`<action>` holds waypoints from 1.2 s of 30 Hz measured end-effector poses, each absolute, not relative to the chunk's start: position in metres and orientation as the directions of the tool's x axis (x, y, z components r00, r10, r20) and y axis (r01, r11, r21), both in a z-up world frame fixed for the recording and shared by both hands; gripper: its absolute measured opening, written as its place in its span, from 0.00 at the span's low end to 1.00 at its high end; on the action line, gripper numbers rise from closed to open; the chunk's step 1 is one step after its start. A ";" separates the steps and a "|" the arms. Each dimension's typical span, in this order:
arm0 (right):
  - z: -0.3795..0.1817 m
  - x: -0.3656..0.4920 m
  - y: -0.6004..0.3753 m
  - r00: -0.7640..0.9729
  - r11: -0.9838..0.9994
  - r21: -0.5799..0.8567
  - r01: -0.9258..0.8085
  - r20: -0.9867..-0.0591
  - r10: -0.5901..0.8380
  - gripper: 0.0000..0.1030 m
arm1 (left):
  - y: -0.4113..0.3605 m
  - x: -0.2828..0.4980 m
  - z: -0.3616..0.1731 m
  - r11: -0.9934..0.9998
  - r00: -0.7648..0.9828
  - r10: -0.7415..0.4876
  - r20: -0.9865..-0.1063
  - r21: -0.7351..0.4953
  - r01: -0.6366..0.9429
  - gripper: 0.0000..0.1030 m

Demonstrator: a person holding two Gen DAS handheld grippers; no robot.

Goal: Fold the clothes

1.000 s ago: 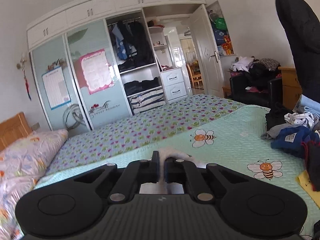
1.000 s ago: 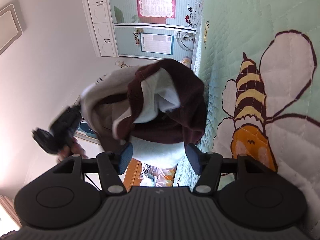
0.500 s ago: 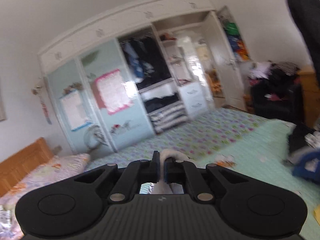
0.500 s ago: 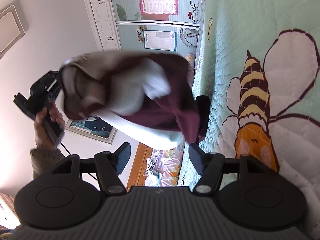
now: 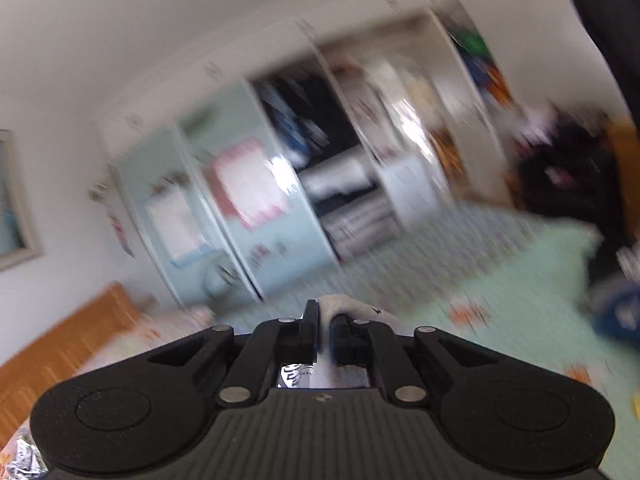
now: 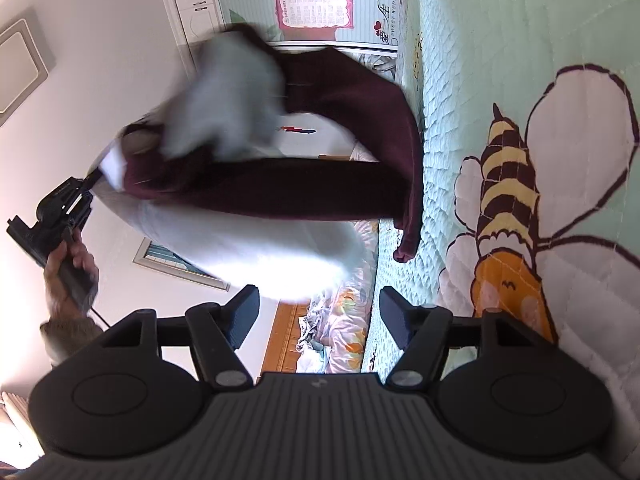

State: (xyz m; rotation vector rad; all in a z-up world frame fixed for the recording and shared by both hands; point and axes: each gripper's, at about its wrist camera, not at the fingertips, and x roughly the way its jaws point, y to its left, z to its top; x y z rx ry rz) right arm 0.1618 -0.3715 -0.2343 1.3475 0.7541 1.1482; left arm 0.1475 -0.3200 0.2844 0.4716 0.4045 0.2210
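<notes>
We held the left gripper (image 5: 325, 322) clamped on a fold of pale fabric, its two fingers (image 5: 310, 316) pressed nearly together with the cloth pinched between them; that fabric belonged to the garment (image 6: 280, 184), a maroon and white piece that hung in the air above the bed (image 6: 500, 40), stretched out from the left gripper and smeared by motion at its upper end. One maroon sleeve (image 6: 408, 216) dangled down toward the green quilt, and we could not tell whether its cuff touched it. The right gripper (image 6: 318, 312) stood with its fingers spread wide and nothing between them; the garment's white lower edge hung just beyond the fingertips, blocking much of our view toward the wall. Seen from the right wrist, our left hand (image 6: 68, 264) gripped the handle of its tool off to the side. The quilt carried a large bee picture (image 6: 512, 208) close beside the right gripper; a flowered pillow (image 6: 344, 340) and a wooden headboard (image 6: 286, 340) showed through the open jaws. The left wrist view was badly blurred; we made out the wardrobe (image 5: 304, 184) with a pink poster (image 5: 244, 180) on its door, a dark heap of clothes (image 5: 560, 176) near the far corner, a blue item (image 5: 620, 312) on the quilt, and a person in dark clothing (image 5: 604, 40) at the right edge.
</notes>
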 end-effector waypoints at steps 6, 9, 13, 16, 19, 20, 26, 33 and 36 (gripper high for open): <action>-0.235 0.159 -0.369 0.313 -0.140 0.971 -0.193 0.196 0.929 0.66 | -0.315 0.146 0.177 0.916 0.770 0.234 -0.593 0.401 0.030 0.33; -0.236 0.158 -0.370 0.310 -0.140 0.972 -0.190 0.195 0.930 0.67 | -0.302 0.124 0.165 0.909 0.793 0.259 -0.552 0.416 -0.008 0.75; -0.236 0.157 -0.374 0.308 -0.144 0.972 -0.187 0.197 0.931 0.68 | -0.289 0.104 0.165 0.871 0.820 0.328 -0.470 0.487 -0.070 0.98; -0.238 0.157 -0.374 0.308 -0.144 0.972 -0.188 0.198 0.931 0.69 | -0.281 0.094 0.167 0.878 0.824 0.300 -0.481 0.477 -0.041 0.99; -0.238 0.159 -0.375 0.308 -0.143 0.972 -0.189 0.197 0.931 0.69 | -0.276 0.079 0.166 0.891 0.815 0.203 -0.543 0.447 0.076 0.99; -0.237 0.159 -0.374 0.308 -0.142 0.972 -0.190 0.196 0.931 0.69 | -0.277 0.074 0.162 0.890 0.799 0.153 -0.582 0.433 0.146 0.99; -0.240 0.155 -0.380 0.307 -0.142 0.971 -0.195 0.198 0.931 0.69 | -0.262 0.049 0.136 0.851 0.793 0.255 -0.554 0.517 0.088 0.99; -0.240 0.152 -0.384 0.307 -0.142 0.969 -0.200 0.200 0.931 0.69 | -0.170 0.073 0.117 0.921 0.677 0.387 -0.627 0.296 -0.252 0.98; -0.236 0.149 -0.381 0.312 -0.141 0.969 -0.201 0.200 0.929 0.69 | -0.170 0.076 0.090 0.922 0.707 0.359 -0.610 0.351 -0.166 0.95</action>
